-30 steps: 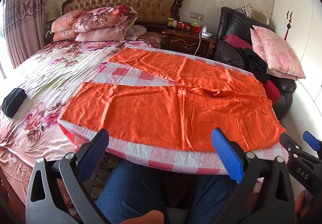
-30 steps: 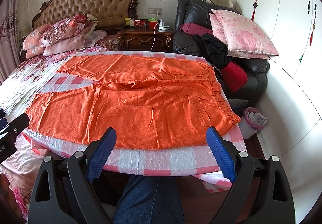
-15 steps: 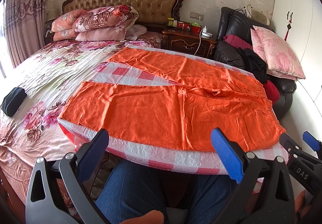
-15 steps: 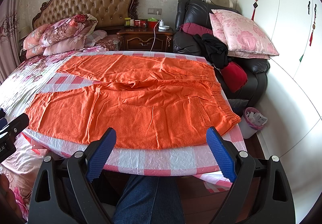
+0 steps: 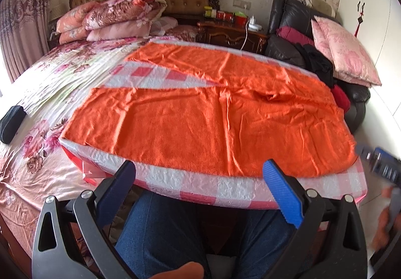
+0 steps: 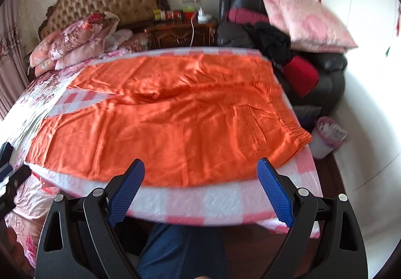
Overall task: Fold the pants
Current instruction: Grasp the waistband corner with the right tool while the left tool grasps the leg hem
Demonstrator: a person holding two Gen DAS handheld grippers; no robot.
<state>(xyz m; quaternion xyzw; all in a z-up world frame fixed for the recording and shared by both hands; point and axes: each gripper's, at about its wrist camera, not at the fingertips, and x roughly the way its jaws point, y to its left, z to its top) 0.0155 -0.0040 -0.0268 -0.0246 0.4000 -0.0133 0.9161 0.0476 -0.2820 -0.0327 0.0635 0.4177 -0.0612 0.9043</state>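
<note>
I see pants (image 5: 213, 118) flat mid-frame, long axis left-right, waistband right, legs left, no writing legible, my left gripper (image 5: 200, 188) and right gripper (image 6: 200, 186) both spread, empty.

One pair of orange pants (image 5: 213, 113) lay on one bed (image 5: 50, 83). Two tongs, the left (image 5: 198, 191) and the right (image 6: 200, 187), stood at six o'clock.

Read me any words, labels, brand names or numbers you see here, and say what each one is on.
None can be read.
Right gripper body: white marks, too blurred to read.
Left gripper body: a scrap of white lettering, cut off and unreadable.
Jars on the nightstand: labels too small to read.
Orange pants: no print visible.
</note>
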